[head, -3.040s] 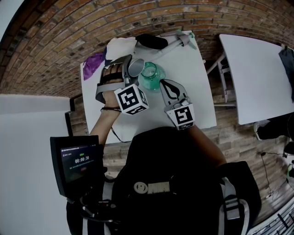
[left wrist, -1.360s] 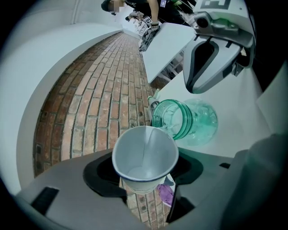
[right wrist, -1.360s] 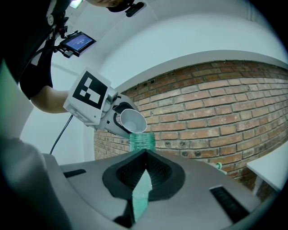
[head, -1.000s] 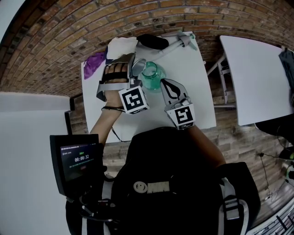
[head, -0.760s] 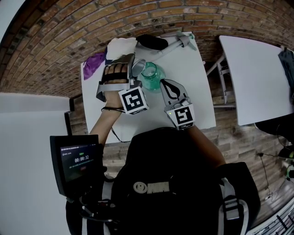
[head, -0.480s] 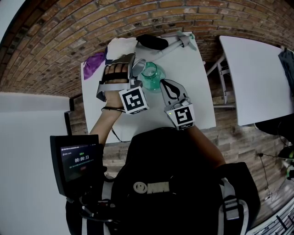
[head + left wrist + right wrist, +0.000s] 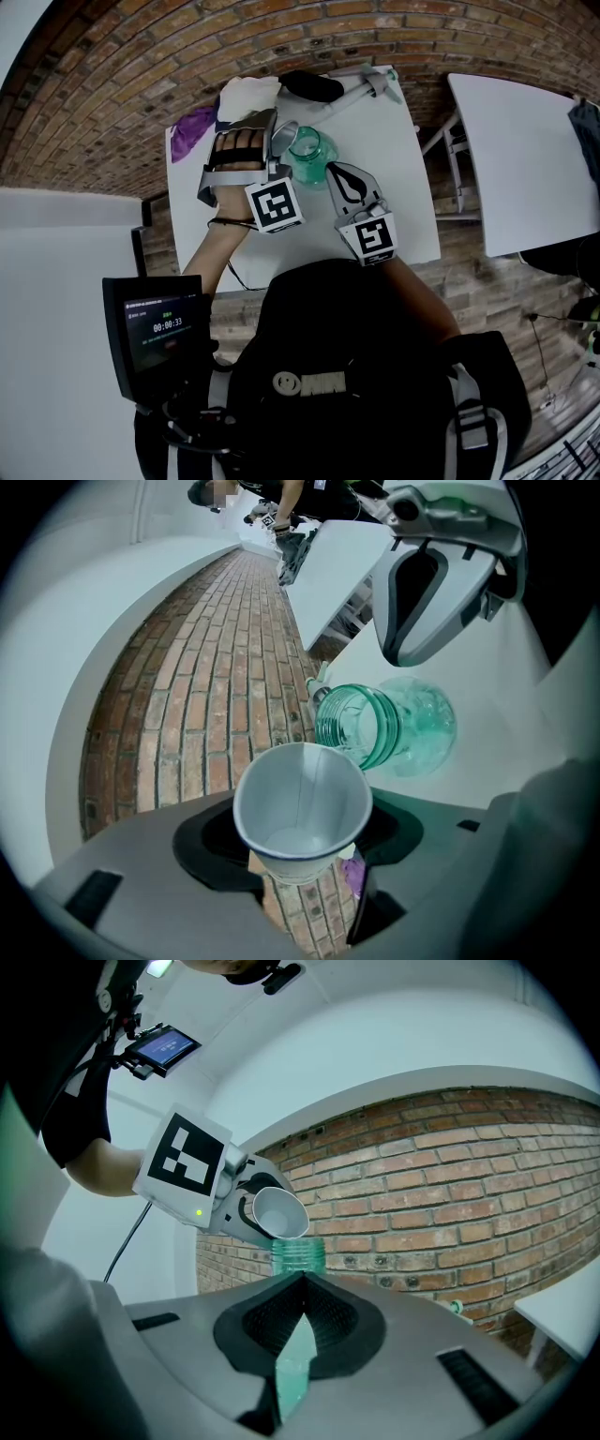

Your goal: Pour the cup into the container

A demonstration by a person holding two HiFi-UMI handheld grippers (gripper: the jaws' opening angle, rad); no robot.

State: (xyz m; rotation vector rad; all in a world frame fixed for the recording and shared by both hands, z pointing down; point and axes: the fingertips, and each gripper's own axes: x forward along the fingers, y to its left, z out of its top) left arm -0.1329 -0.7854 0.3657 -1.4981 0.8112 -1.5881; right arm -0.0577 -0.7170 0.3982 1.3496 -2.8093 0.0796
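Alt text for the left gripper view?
The left gripper grips a tipped white paper cup, its open mouth facing the camera and its rim beside the mouth of a green glass jar on a white table. The right gripper sits close by the jar.

We wear a black top point(image 7: 356, 366) with grey straps point(image 7: 469, 417) and a small screen point(image 7: 157, 328). Our left gripper point(image 7: 278, 141) and right gripper point(image 7: 340, 174) are grey shells with black pads, each bearing a white cube point(image 7: 273, 206) printed with black squares.
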